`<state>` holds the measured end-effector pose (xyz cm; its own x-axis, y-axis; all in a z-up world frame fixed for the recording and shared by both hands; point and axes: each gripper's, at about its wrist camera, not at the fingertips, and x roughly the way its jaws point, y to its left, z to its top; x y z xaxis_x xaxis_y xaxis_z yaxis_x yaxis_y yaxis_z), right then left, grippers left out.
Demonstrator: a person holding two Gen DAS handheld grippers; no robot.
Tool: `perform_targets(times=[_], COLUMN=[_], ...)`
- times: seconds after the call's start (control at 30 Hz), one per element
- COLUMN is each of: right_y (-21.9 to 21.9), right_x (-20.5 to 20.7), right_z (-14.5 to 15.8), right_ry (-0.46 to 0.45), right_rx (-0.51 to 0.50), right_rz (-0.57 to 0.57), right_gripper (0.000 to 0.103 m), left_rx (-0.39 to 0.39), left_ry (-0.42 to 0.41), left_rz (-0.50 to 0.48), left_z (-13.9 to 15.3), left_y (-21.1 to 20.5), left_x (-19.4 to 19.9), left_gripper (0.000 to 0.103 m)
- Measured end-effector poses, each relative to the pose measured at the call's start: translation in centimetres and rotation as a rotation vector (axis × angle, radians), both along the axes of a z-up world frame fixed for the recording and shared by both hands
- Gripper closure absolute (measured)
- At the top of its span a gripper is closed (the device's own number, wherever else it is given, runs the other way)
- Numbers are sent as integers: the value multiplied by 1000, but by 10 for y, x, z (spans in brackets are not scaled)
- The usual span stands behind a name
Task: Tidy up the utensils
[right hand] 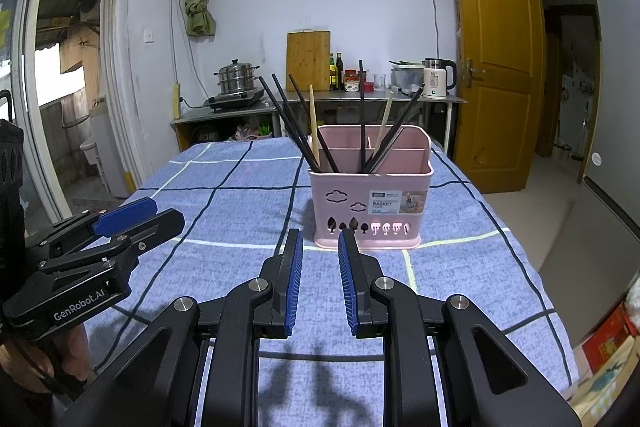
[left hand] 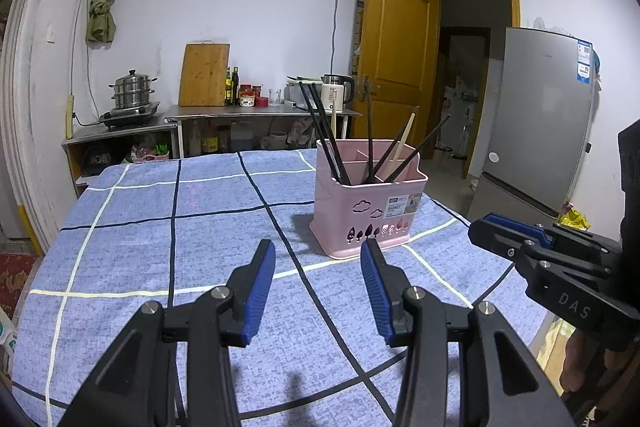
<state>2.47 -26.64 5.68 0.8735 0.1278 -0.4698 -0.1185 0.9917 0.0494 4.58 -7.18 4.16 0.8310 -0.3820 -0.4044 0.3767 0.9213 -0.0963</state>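
Pink basket (right hand: 370,203) sits on the bench (right hand: 224,211), toward its far right part, right bench edge near the basket, wide bare checked cloth to its left and in front. Long side of basket faces the cameras. Black chopsticks (right hand: 294,125) stand in the basket's front compartments, leaning up-left and up-right; pale wooden sticks (right hand: 313,125) among them, long axes near upright. Left gripper (left hand: 318,281) hovers in front of basket, fingers wide apart, holding nothing. Right gripper (right hand: 319,277) in front of basket, fingers slightly apart, holding nothing.
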Motion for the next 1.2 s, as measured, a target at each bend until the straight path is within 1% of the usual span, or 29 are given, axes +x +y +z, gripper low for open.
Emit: perform_targets(times=[0.2, 0.8, 1.2], right_y=[0, -1, -1], right_x=[0, 1, 1], right_z=[0, -1, -2], right_ry=[-2, 1, 6], right_rx=[-2, -6, -8], right_rz=[-1, -1, -1], right_gripper=[84, 84, 84], left_rx=[-4, 1, 6], left_ry=[4, -7, -12], left_rz=[-7, 18, 5], left_z=[0, -1, -1], left_y=[0, 2, -1], left_x=[0, -1, -2], left_gripper=[57, 57, 57])
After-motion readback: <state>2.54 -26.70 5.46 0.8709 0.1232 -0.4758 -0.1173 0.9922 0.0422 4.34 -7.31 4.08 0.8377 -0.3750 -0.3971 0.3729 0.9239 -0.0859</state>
